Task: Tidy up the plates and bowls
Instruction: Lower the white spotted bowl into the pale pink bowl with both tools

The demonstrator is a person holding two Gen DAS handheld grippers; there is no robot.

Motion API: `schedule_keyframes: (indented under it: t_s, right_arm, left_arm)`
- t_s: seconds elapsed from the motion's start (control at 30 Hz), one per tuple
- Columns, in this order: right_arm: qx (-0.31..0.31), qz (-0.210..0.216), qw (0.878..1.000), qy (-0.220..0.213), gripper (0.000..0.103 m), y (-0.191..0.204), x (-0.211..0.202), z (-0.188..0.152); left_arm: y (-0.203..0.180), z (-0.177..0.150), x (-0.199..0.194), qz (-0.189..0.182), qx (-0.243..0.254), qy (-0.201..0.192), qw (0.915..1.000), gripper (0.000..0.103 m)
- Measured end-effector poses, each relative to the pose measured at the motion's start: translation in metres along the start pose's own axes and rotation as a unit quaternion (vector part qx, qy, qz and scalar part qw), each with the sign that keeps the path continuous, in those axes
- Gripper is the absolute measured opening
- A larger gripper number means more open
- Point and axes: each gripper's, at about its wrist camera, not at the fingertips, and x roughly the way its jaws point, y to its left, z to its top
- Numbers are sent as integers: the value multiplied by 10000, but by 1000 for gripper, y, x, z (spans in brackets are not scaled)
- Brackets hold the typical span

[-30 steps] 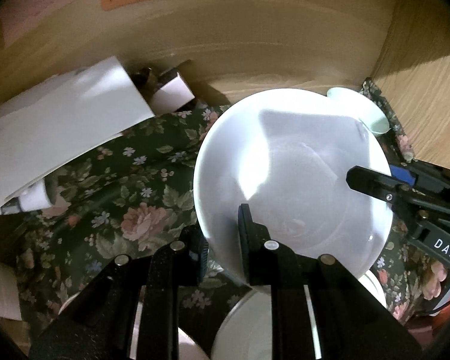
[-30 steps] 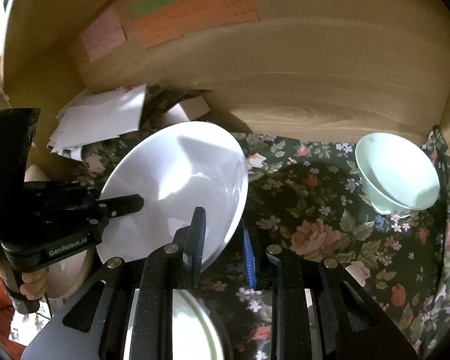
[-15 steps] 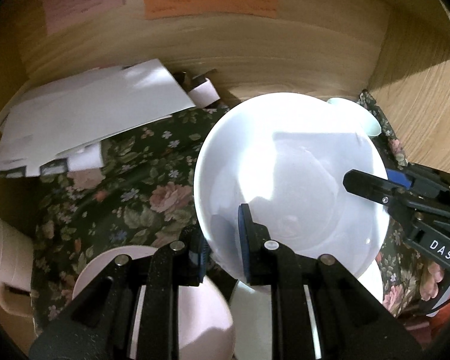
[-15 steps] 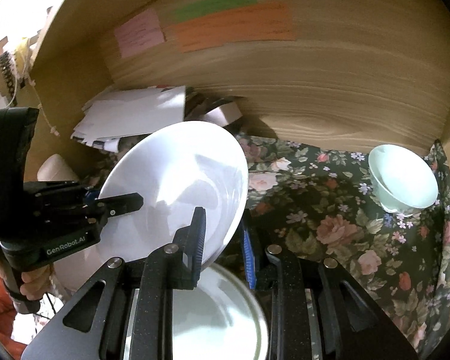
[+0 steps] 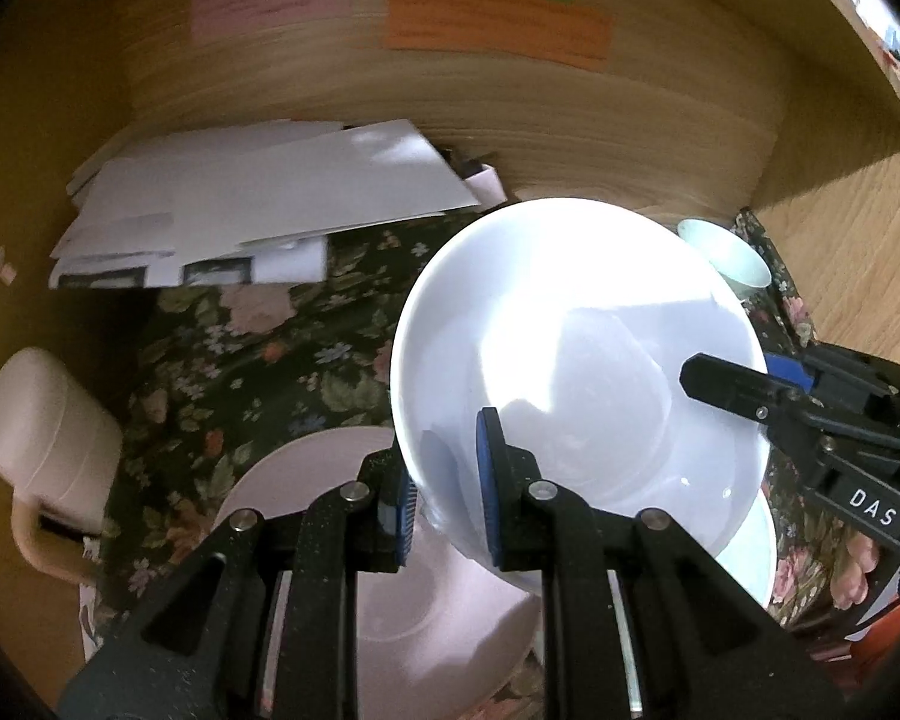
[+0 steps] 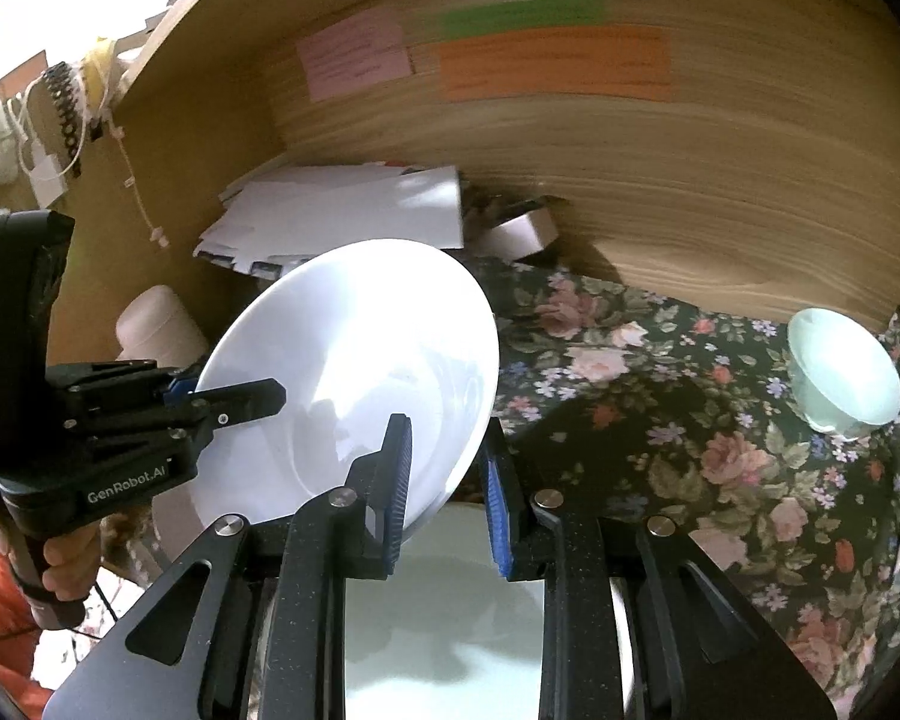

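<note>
Wood-grain panels close in a floral-clothed tabletop (image 6: 660, 420), and over it we carry a wide shallow white ceramic bowl (image 5: 570, 360) tilted in the air. Our left gripper (image 5: 444, 486) has its jaws pinched narrow on the near rim; our right gripper (image 6: 444, 480) clamps the opposite rim the same way.

Compared with a second ago, more of the back wall's three coloured notes and the paper stack (image 5: 258, 210) has come into view, and the dishes beneath show more fully. We read that as the bowl drawing back toward those dishes, probably to be stacked.

We count four dishes: the held bowl, one pale pink plate (image 5: 438, 600) below the left gripper, one white plate (image 6: 450, 618) below the right, and one small pale green bowl (image 6: 843, 375) standing well apart at the cloth's far corner.
</note>
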Motion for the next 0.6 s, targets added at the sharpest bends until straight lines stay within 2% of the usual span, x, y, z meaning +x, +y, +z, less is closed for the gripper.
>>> schedule_keyframes:
  t_s: [0.6]
  right_arm:
    - [-237,600,9977,210,21,60,31,-6]
  left_arm:
    - [65,-36,-33,385,-565,-63,9976,18]
